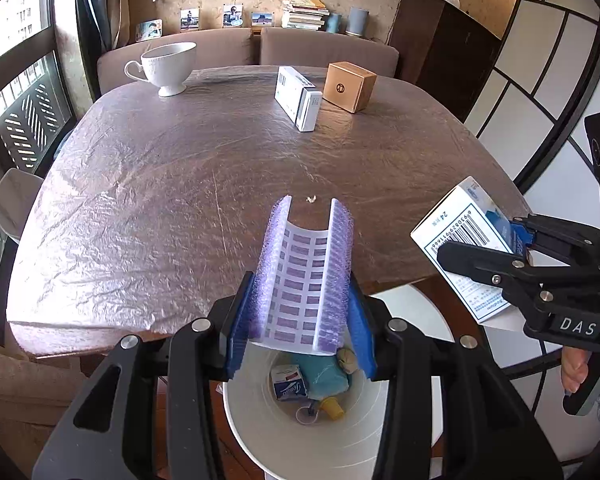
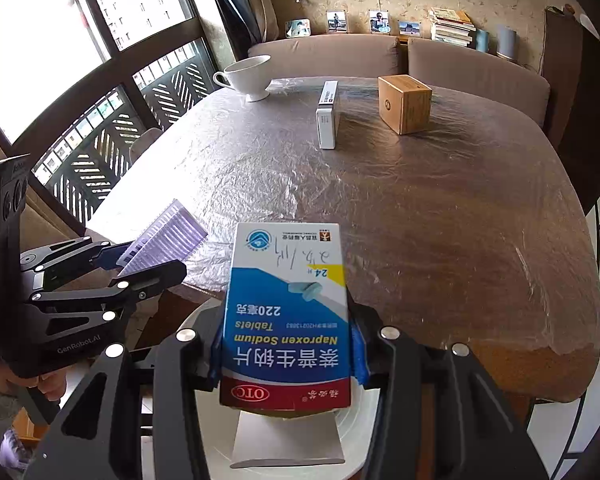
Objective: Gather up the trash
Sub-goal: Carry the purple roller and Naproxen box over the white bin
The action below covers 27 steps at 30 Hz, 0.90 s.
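Observation:
My left gripper [image 1: 302,332] is shut on a bent purple-and-white blister sheet [image 1: 306,276] and holds it above a white trash bin [image 1: 300,432] at the table's near edge. The bin holds a small blue carton, a teal wad and yellow bits. My right gripper [image 2: 286,354] is shut on a blue-and-white tablet box [image 2: 286,316], also over the bin's rim [image 2: 364,440]. That box [image 1: 464,236] and gripper show at the right of the left wrist view. The blister sheet [image 2: 164,246] shows at the left of the right wrist view.
On the brown table [image 1: 180,184] covered with clear film stand a white cup [image 1: 166,66], a white medicine box [image 1: 298,98] and a brown cardboard box [image 1: 350,86] at the far side. A tiny white scrap [image 1: 311,199] lies mid-table. Sofa seats and a window surround it.

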Available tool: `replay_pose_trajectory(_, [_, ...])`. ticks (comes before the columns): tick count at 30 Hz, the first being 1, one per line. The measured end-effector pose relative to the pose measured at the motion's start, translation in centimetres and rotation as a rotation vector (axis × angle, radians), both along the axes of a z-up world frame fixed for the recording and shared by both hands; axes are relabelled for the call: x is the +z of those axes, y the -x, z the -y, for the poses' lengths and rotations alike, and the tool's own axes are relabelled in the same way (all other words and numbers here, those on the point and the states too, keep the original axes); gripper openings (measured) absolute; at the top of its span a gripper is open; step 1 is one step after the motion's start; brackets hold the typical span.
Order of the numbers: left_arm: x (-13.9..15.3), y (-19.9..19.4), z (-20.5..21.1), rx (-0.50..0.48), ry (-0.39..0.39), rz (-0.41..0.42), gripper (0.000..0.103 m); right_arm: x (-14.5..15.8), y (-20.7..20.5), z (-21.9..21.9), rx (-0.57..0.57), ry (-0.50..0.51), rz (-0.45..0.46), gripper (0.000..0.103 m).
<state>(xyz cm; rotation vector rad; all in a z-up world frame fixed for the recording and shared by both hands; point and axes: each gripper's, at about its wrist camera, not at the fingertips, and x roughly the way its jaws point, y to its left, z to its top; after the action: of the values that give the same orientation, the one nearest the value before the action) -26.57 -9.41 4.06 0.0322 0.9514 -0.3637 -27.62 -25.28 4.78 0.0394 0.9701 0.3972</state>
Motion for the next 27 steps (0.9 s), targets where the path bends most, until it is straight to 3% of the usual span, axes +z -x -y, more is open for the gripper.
replay_pose_trajectory(15, [-1.7, 3.9, 1.2, -0.005, -0.008, -0.037, 0.045, -1.6, 4.1, 0.1, 0.037, 0.010, -0.036, 0.046])
replay_pose_trajectory(27, [-4.4, 5.5, 2.2, 0.003, -0.047, -0.123, 0.045, -4.0, 5.7, 0.3, 0.053, 0.035, -0.104, 0.046])
